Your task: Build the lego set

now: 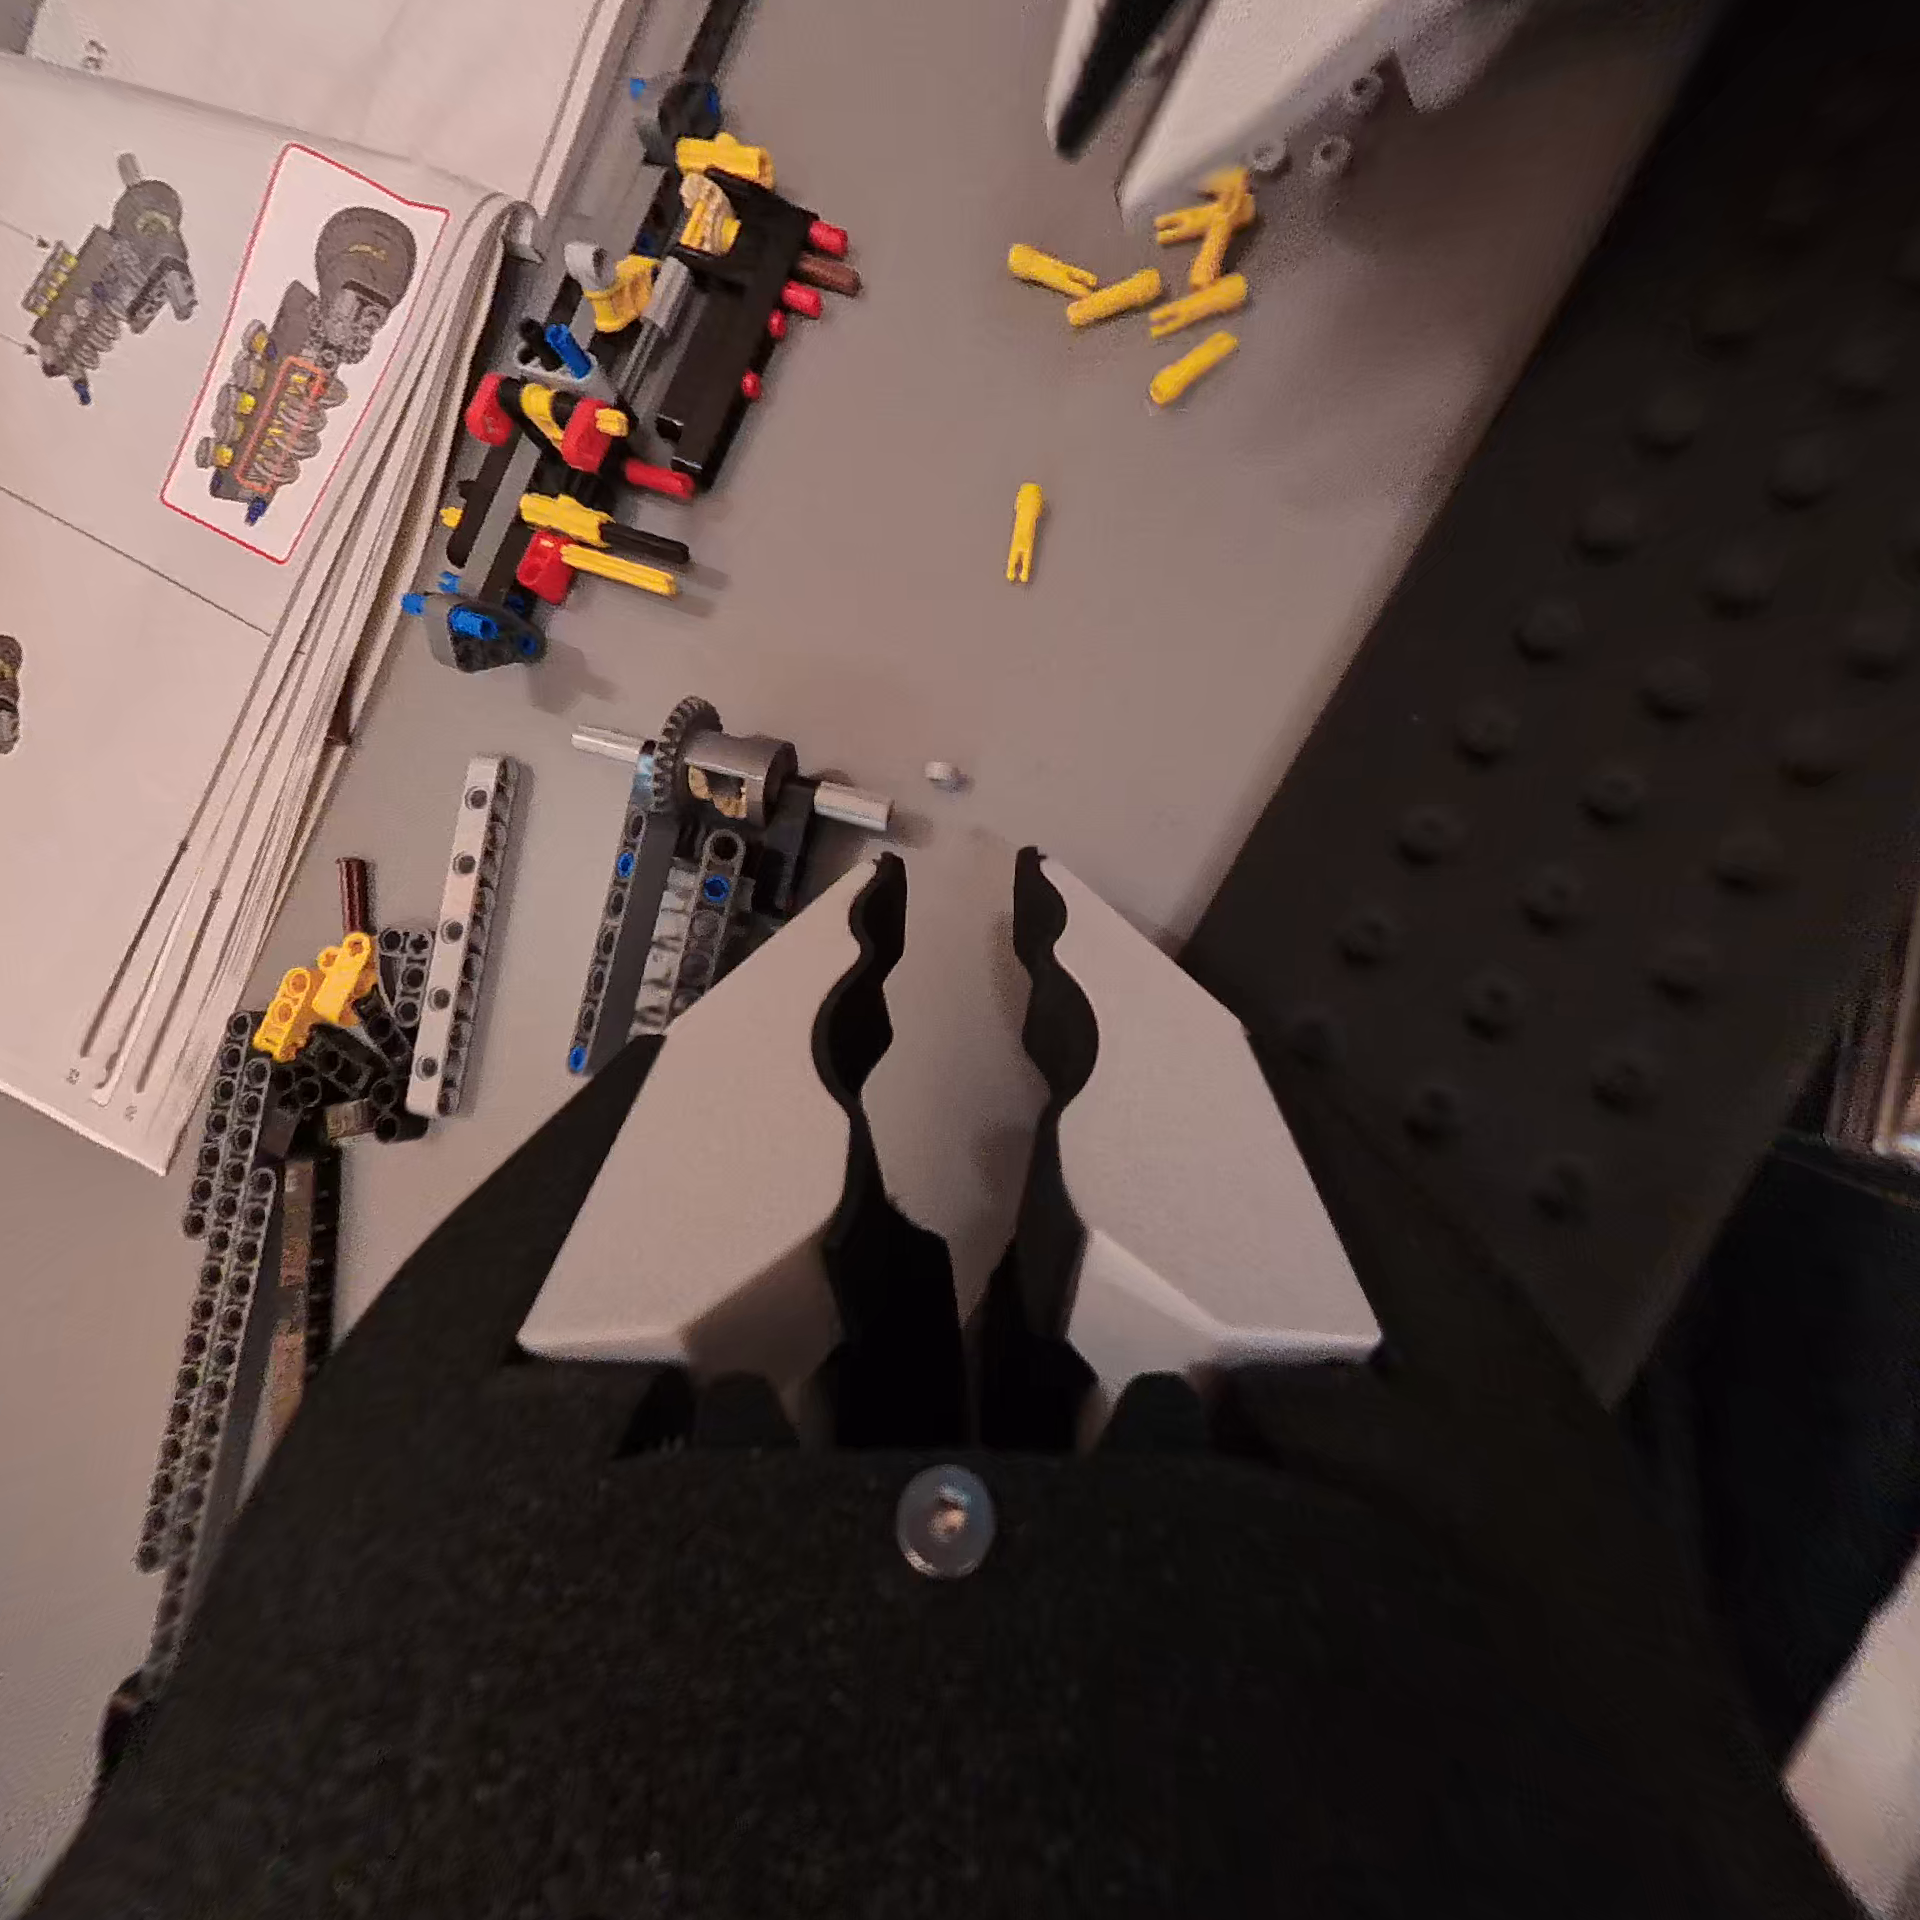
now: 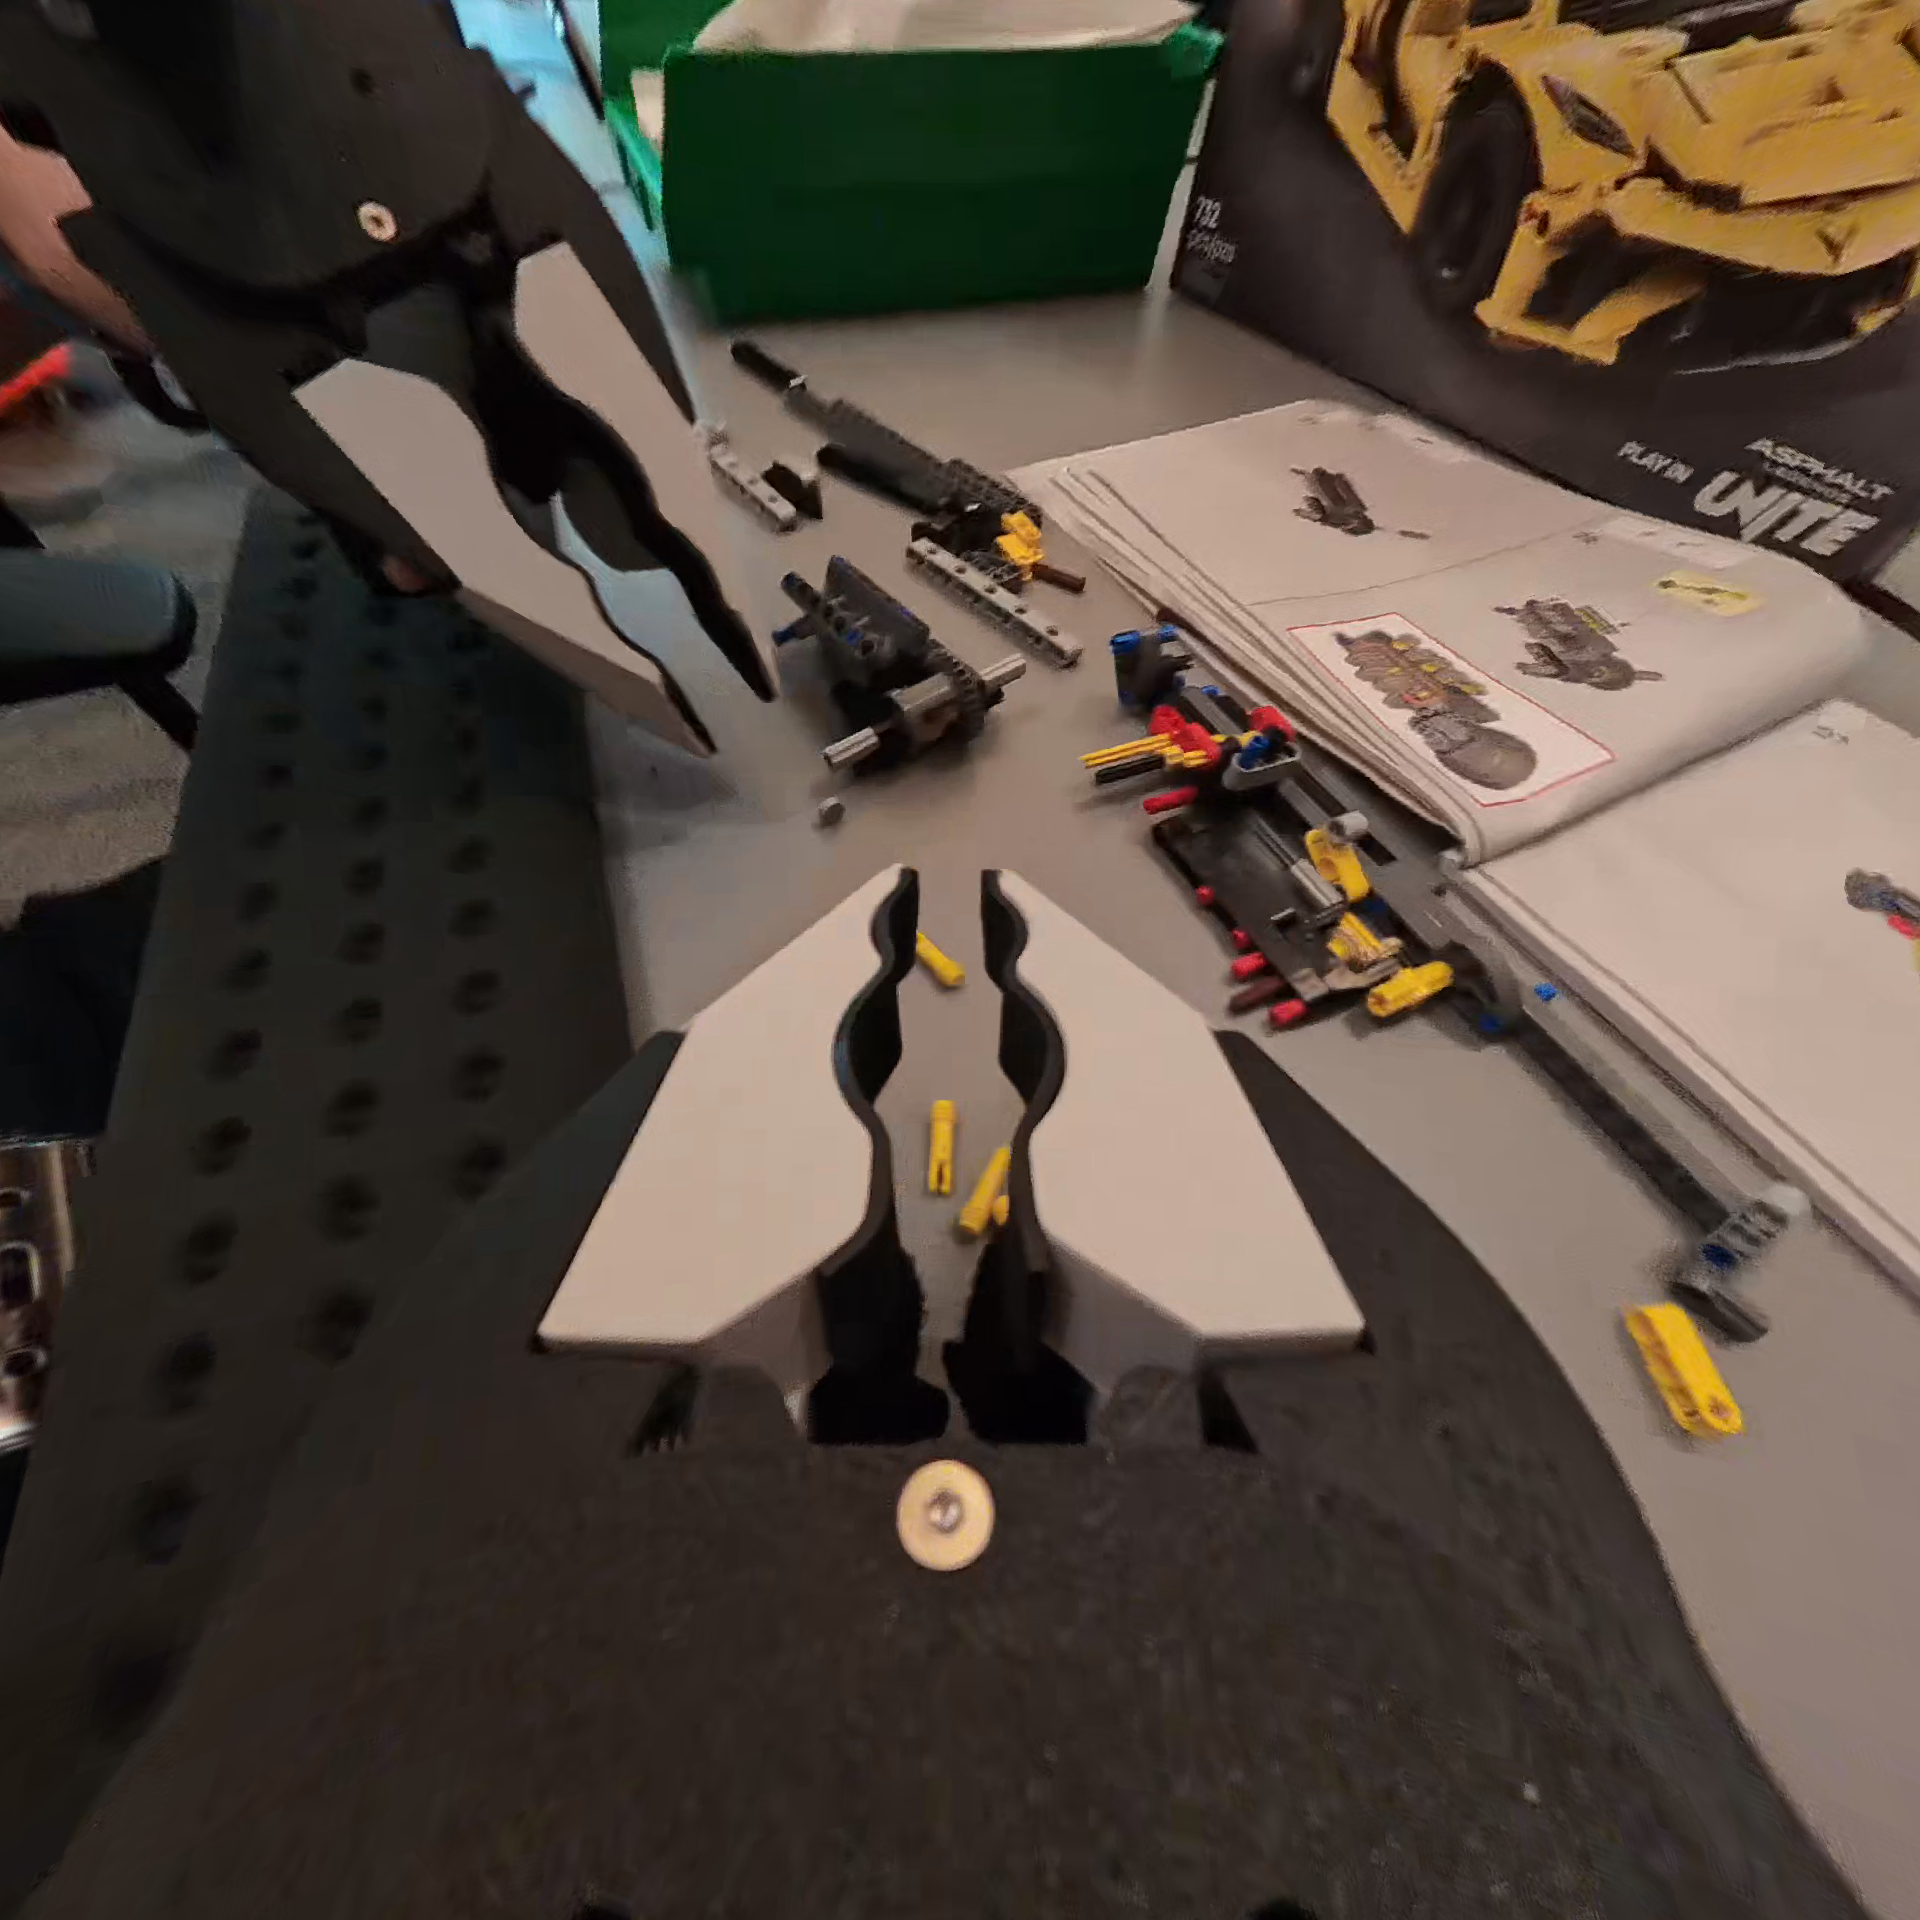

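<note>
Your right gripper (image 2: 950, 883), jaws parted, empty, above loose yellow pins (image 2: 941, 1146) on worktop (image 2: 1351, 1299): tiny, light, rigid, slippery; pinch mid-shaft. Left gripper (image 1: 958, 857) likewise empty.

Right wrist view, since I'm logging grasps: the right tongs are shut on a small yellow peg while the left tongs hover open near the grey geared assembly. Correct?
Not quite. In the right wrist view the right tongs are open and empty; the small yellow plastic pegs lie loose on the grey table between them. The left tongs do hover open near the grey geared assembly.

A green bin (image 2: 914, 177) stands beside black studded matting (image 2: 343, 935).
</note>
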The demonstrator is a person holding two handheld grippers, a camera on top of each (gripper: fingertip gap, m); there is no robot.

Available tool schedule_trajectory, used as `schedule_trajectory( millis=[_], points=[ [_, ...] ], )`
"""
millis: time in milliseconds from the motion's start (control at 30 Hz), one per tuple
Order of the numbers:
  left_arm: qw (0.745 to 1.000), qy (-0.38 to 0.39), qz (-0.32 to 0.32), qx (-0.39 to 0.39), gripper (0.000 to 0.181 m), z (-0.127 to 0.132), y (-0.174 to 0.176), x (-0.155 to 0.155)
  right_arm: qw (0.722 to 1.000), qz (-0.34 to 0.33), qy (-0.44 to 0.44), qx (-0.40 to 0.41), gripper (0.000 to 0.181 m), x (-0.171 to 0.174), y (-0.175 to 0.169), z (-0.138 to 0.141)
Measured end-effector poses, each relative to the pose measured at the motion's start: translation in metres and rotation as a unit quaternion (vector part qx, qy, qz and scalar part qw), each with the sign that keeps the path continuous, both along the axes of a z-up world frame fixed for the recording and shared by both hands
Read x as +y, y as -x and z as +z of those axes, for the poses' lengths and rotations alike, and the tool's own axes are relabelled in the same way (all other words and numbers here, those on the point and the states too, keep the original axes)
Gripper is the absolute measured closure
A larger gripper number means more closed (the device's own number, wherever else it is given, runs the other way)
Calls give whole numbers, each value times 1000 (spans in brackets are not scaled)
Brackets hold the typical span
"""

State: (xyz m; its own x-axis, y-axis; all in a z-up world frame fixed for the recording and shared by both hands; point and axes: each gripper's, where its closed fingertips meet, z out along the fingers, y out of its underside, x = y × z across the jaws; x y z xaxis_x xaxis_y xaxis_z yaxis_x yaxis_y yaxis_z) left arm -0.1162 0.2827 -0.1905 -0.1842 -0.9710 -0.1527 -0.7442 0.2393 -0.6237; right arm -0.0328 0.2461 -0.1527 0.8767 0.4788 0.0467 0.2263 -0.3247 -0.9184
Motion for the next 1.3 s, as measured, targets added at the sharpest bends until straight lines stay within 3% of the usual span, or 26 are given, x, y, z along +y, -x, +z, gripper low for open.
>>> schedule_trajectory(
  millis=[133,467,700,967,1167,1233,1300],
  points=[
    [1000,9,-1,-23,159,-8,-16,-4,999,-11,-19,-36,174,6,-1,0],
    [998,-25,-51,4,158,-17,-32,8,999,-23,-34,29,177,1,-16,13],
    [990,-94,-72,77,170,-22,-29,18,999,-5,-20,46,177,-1,-12,10],
    [989,-78,-94,77,179,-21,-31,9,997,-7,-19,74,177,-3,-18,13],
    [983,-120,-138,-10,180,-6,-50,4,989,5,28,142,171,-2,-16,8],
    [964,-170,-190,-71,180,8,-60,-6,981,23,47,185,168,-2,-12,11],
    [928,-230,-261,-134,180,25,-69,-21,970,48,60,229,166,-2,-4,17]
  ],
)
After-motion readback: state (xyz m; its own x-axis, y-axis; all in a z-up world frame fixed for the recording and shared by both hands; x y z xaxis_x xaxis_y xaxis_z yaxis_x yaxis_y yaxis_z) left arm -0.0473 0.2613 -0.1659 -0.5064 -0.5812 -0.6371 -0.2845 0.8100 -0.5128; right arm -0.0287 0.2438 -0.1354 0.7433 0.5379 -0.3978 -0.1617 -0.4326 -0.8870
